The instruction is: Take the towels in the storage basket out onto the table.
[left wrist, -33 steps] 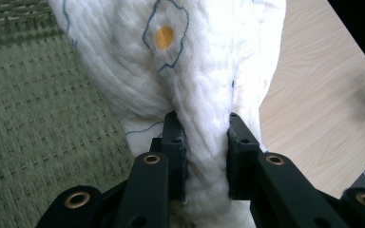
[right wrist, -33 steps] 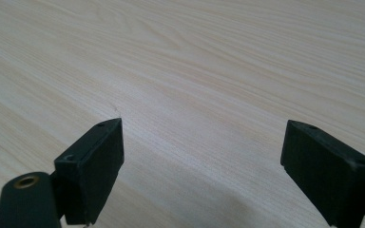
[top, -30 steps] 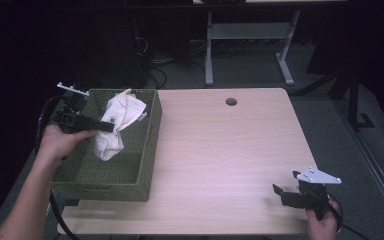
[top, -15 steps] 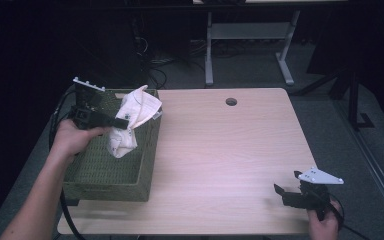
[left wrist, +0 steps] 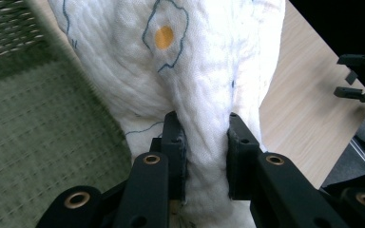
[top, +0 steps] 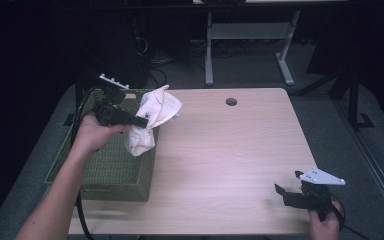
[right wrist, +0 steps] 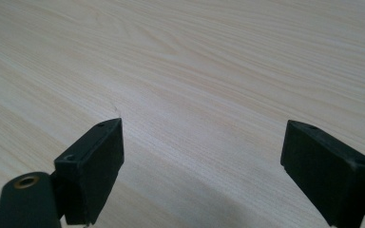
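Observation:
A white cloth (top: 152, 117) printed with blue outlines and an orange dot (left wrist: 180, 71) hangs bunched over the right rim of an olive woven basket (top: 110, 165). My left gripper (top: 141, 121) is shut on the cloth, lifted above the basket's far right part; in the left gripper view both jaws pinch a fold of the cloth (left wrist: 204, 156). My right gripper (top: 286, 189) rests low near the table's front right corner, jaws wide open with nothing between them (right wrist: 202, 166).
The light wooden table (top: 220, 150) stretches bare between basket and right gripper. A round cable hole (top: 231, 102) sits at its far edge. A grey desk frame (top: 250, 45) stands on the dark floor behind.
My left gripper has lifted the cloth out of the basket and carried it rightward, over the basket's right rim. The right gripper has stayed put.

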Available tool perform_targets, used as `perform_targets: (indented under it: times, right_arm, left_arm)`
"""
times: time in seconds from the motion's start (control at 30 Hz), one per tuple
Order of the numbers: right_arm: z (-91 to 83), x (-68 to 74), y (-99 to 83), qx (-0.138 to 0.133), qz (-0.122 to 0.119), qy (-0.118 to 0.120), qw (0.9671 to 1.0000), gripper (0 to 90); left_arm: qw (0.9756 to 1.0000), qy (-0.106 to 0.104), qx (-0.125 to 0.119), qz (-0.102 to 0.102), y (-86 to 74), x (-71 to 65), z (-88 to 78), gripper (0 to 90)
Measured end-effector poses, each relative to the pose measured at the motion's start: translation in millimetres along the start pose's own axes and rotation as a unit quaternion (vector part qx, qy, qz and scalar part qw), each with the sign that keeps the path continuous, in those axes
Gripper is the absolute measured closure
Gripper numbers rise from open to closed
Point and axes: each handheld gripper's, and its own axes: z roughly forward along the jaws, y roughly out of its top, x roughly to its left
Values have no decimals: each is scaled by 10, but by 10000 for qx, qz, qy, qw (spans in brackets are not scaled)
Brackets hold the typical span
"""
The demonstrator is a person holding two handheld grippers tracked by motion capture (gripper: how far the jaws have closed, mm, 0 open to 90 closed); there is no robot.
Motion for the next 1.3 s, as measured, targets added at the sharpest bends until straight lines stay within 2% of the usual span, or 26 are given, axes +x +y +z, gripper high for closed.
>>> perform_targets:
  times: [0.2,0.53,0.87,1.3]
  right_arm:
    - [-1,-1,6,-25,29,13,10000,140]
    - [-22,-3,10,-60,17,30,10000,140]
    - [-17,-2,19,-62,21,46,10000,140]
    - [-25,-17,12,-93,58,68,9999,140]
  left_arm:
    - [9997,-114,119,152,129,-132,199,736]
    - [9990,-279,238,247,233,-297,467,736]
    - [9971,-482,413,412,336,-463,778,736]
    - [9950,-597,602,524,467,-697,1192,735]
